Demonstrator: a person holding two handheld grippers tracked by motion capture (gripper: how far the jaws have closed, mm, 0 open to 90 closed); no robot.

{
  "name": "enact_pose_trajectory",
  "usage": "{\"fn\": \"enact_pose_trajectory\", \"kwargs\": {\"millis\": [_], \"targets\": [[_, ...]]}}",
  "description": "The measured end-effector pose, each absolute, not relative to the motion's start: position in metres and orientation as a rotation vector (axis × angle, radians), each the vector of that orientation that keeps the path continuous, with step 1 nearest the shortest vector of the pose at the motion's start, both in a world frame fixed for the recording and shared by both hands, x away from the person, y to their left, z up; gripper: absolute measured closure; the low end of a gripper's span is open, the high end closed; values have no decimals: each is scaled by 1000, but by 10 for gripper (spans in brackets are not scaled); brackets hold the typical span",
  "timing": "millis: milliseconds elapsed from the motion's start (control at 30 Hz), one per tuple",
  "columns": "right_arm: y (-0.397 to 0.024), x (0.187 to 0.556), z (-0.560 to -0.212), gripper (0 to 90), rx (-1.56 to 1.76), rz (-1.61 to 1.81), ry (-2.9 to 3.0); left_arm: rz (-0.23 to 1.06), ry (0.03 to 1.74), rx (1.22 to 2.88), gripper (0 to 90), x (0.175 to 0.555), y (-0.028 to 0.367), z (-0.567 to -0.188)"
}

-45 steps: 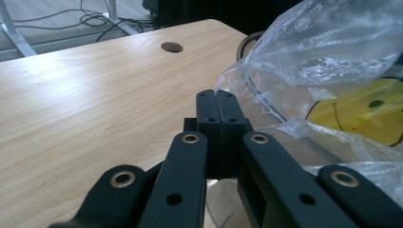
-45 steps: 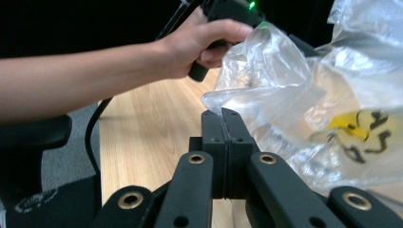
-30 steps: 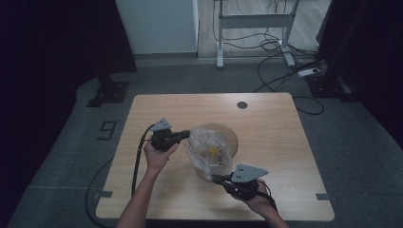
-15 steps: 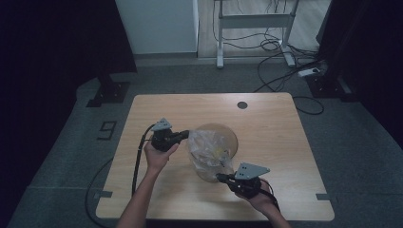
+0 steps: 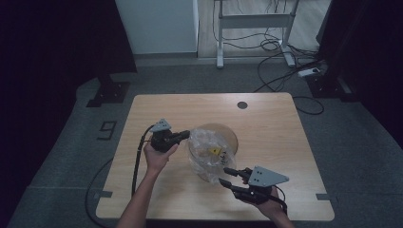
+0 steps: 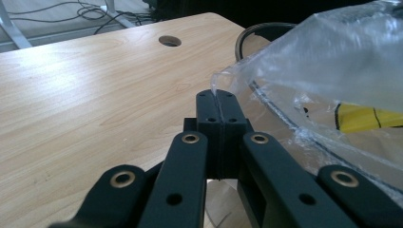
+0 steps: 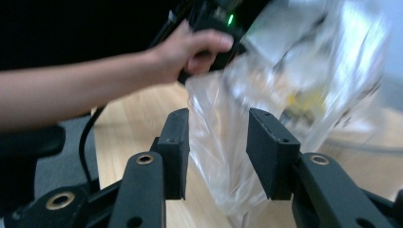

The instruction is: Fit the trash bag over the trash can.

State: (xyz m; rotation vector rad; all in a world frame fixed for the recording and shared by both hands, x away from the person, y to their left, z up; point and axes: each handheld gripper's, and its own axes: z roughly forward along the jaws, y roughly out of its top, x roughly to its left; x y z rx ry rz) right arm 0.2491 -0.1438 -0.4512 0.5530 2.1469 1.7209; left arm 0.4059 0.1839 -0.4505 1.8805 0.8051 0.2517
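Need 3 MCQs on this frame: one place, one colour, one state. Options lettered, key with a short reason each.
1. Where does the clear plastic bag lie?
A. over the round tray near the table's middle
B. on the floor
C. at the table's far right corner

2. What colour is the label inside the bag?
A. red
B. yellow
C. blue

3. How does the left gripper stand?
A. wide open above the bag
B. lying loose on the table
C. shut on the bag's edge

Key:
1 A, the high view shows the bag draped over the tray's rim.
2 B, a yellow patch shows through the film.
3 C, the left gripper view shows the jaws pressed together with film pinched at their tips.
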Motion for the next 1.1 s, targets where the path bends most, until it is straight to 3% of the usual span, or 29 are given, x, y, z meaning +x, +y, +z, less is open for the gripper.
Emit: {"fn": "enact_pose_trajectory", "kwargs": {"millis": [233, 567, 700, 867, 1100], "targets": [[-155, 248, -420, 582, 563, 1671, 1967, 259, 800, 1871, 899, 405, 185, -449], [-155, 292, -394, 569, 610, 1559, 1979, 288, 768, 1851, 899, 402, 185, -448], [-150, 305, -392, 648, 607, 1509, 2020, 290, 758, 1845, 900, 402, 184, -449], [-147, 317, -393, 870, 637, 1439, 2048, 294, 751, 1842, 900, 402, 183, -449], [-155, 338, -400, 895, 771, 1411, 1998, 299, 752, 1836, 900, 402, 183, -449]]}}
